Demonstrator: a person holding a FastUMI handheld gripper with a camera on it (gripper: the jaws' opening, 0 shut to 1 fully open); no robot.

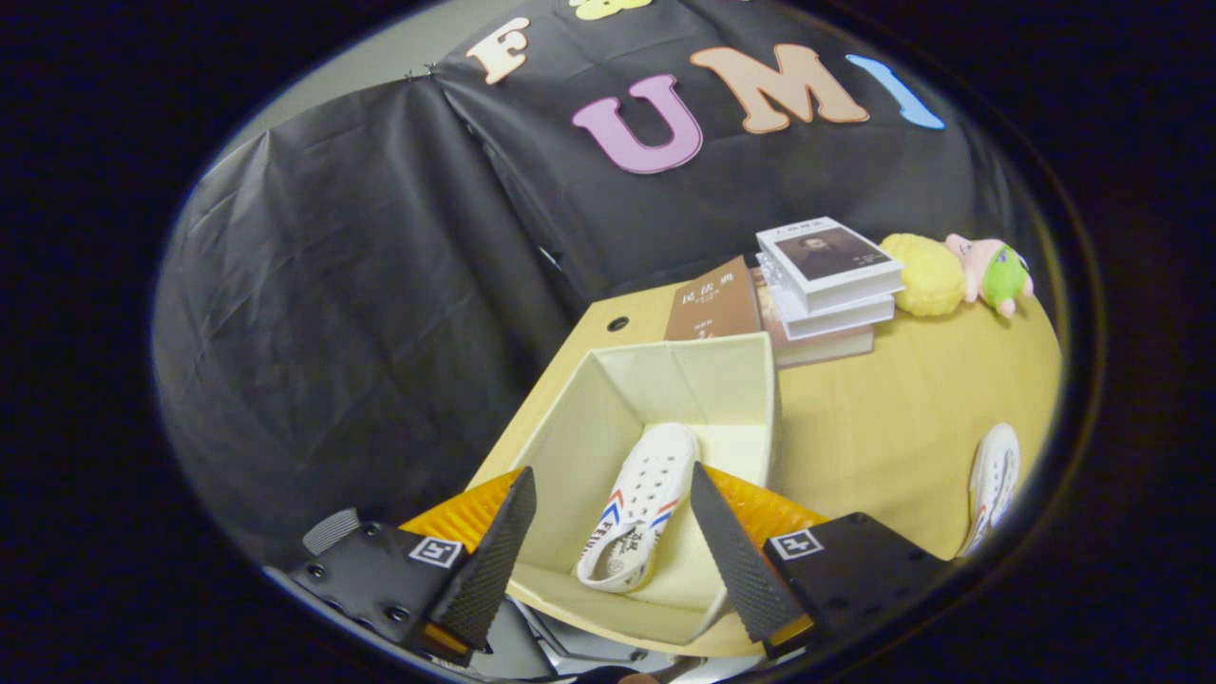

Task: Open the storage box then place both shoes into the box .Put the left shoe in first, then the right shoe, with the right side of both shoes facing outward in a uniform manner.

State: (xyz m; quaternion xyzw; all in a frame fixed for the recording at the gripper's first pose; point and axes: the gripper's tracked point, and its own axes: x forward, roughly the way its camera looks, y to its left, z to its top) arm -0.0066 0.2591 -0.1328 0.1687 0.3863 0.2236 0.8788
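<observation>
Hand-held gripper point(608, 489) hangs spread above shoe point(638, 503) inside box point(750, 380).

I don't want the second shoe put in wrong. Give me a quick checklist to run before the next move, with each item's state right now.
1. Storage box open: ok, no lid over it.
2. First shoe in the box: ok, it lies on the box floor, seen between the fingers.
3. Gripper free: ok, fingers apart, nothing between them.
4. Second shoe reachable: ok, it lies on the table beside the box, nothing on it.
5. Room beside the first shoe: ok, bare box floor shows next to it.
6. Right side of the first shoe facing outward: cannot tell.
</observation>
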